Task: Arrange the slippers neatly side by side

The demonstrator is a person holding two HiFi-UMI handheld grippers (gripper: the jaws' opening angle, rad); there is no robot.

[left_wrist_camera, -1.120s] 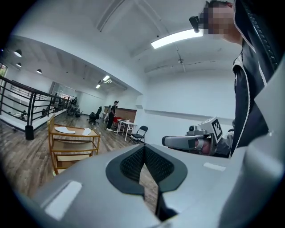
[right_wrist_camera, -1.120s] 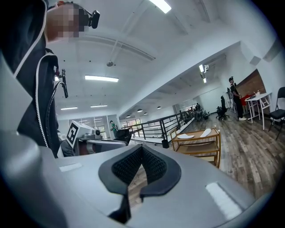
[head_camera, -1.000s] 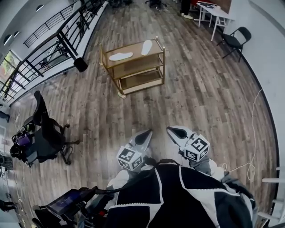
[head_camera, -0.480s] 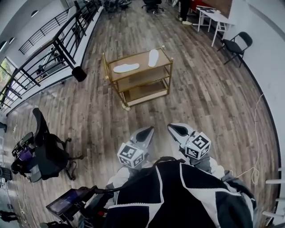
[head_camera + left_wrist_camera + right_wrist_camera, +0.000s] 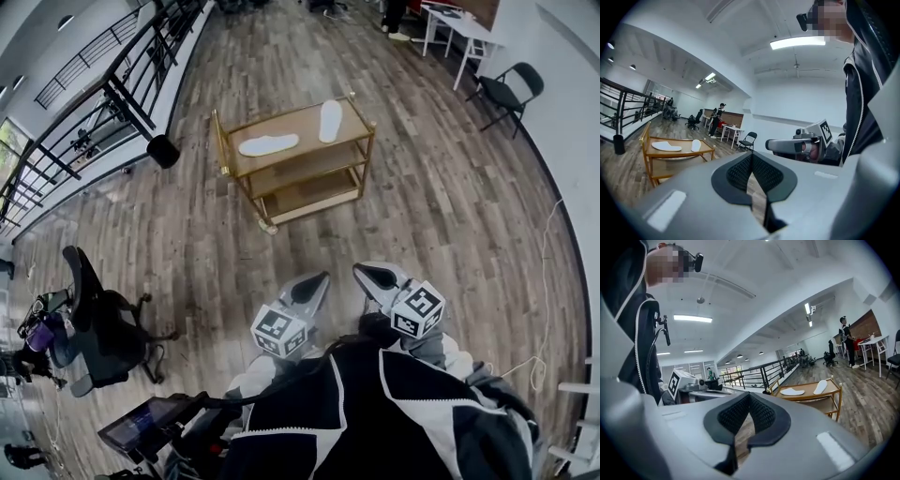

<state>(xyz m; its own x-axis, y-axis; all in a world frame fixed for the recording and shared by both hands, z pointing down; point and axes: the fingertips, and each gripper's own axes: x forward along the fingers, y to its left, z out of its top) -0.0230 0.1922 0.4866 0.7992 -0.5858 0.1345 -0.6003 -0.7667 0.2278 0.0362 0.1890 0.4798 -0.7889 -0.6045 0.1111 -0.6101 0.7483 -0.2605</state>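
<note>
Pressing flat against each other, the black ribbed pads (image 5: pixel 738 172) of the grey left gripper (image 5: pixel 751 163) are holding nothing, with only floor planks showing past the tips. The grey right gripper (image 5: pixel 749 401) is sitting in the same way, its pads pinched together and empty. In the head view the left gripper (image 5: pixel 312 284) and the right gripper (image 5: pixel 373 277) are pointing forward side by side, close to the person's black-and-white jacket (image 5: pixel 375 412), each carrying its marker cube at the rear.

Ahead of both tips, well apart from them, a gold-framed three-shelf wooden cart (image 5: pixel 298 129) is standing on the grey-brown plank floor (image 5: pixel 450 216). Two flat white slippers are lying on its top shelf: the long-lying slipper (image 5: pixel 268 144) is stretching along the shelf near the left end, while the crosswise slipper (image 5: pixel 330 120) is resting across the right end. They are sitting apart and at an angle to each other, not touching.

Farther out, a black metal railing (image 5: pixel 112 94) is running along the left side of the room, a black office chair (image 5: pixel 94 319) is standing at lower left, and a black folding chair (image 5: pixel 506 89) is waiting beside a white table (image 5: pixel 459 28) at upper right.
</note>
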